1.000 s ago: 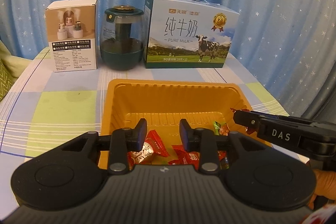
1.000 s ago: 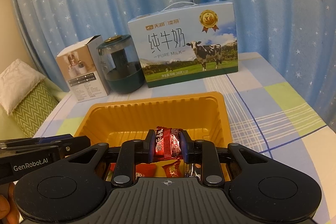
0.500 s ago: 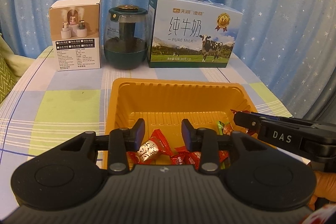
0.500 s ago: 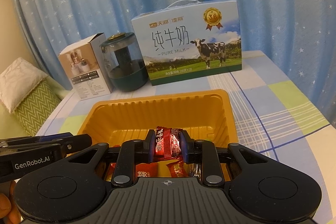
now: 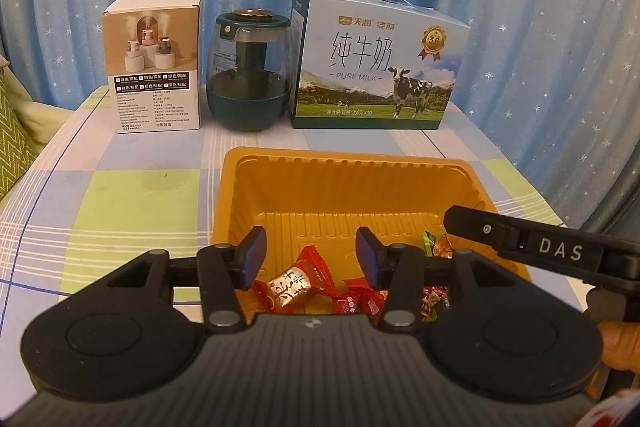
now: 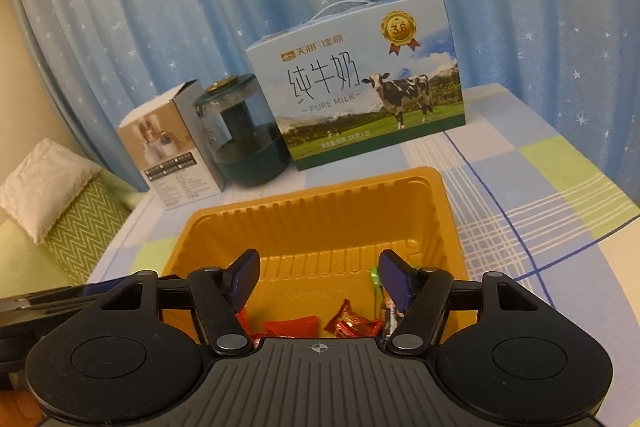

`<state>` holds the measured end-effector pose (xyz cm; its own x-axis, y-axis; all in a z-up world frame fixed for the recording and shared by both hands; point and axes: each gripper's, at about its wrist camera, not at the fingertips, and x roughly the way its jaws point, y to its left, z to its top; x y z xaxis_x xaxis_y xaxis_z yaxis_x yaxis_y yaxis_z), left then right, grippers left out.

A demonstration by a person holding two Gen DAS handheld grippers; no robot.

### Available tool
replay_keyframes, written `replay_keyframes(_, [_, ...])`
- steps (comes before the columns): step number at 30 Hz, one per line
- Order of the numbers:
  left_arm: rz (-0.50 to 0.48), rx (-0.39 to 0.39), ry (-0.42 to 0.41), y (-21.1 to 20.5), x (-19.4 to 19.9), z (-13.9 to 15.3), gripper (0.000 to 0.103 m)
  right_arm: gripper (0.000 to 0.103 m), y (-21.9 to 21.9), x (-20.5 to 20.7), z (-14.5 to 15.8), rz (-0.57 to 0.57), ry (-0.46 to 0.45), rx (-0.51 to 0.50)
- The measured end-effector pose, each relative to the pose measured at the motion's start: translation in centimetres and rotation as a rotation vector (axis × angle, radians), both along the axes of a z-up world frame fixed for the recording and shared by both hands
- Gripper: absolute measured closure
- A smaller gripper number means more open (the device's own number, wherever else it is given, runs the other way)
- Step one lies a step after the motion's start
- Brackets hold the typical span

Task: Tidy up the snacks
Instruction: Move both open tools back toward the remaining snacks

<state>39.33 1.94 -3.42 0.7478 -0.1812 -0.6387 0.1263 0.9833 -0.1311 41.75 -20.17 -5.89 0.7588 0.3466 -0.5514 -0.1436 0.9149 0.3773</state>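
An orange plastic tray (image 5: pixel 404 169) (image 6: pixel 316 215) sits on the checked tablecloth with several wrapped candies in its near end. A red and silver candy (image 5: pixel 292 285) lies below my left gripper (image 5: pixel 310 253), whose jaws are opening with nothing between them. My right gripper (image 6: pixel 316 273) hangs over the tray's near end, its jaws opening and empty. Red candies (image 6: pixel 352 323) lie on the tray floor under it. The right gripper's finger marked DAS (image 5: pixel 532 247) reaches in from the right in the left wrist view.
At the back of the table stand a white product box (image 5: pixel 154 67), a dark green glass humidifier (image 5: pixel 248 71) and a milk carton box (image 5: pixel 376 67). A starred blue curtain hangs behind. A green patterned cushion (image 6: pixel 76 223) lies off the table's left edge.
My right gripper opened and the red candy it held is gone from its jaws, dropped into the tray. The left gripper's jaws spread wider.
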Motion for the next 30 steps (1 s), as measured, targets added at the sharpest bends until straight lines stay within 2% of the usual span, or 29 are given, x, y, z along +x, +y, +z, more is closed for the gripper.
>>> replay_keyframes(11, [0.002, 0.020, 0.011, -0.2, -0.1, -0.2, 0.050, 0.037, -0.1, -0.1, 0.0, 0.000, -0.001, -0.020])
replay_keyframes(17, [0.007, 0.048, 0.017, -0.4, -0.1, -0.4, 0.038, 0.037, -0.3, -0.2, 0.0, -0.006, 0.000, -0.034])
replay_keyframes(23, [0.004, 0.077, 0.015, -0.3, -0.5, -0.7, 0.020, 0.037, -0.3, -0.6, 0.0, 0.002, -0.011, -0.072])
replay_keyframes(26, [0.008, 0.095, 0.014, -0.1, -0.8, -0.8, 0.015, 0.025, -0.5, -0.8, -0.1, -0.005, -0.014, -0.088])
replay_keyframes(30, [0.009, 0.125, 0.011, -0.1, -1.2, -0.9, 0.009, 0.023, -0.8, -1.3, -0.3, -0.006, -0.016, -0.110])
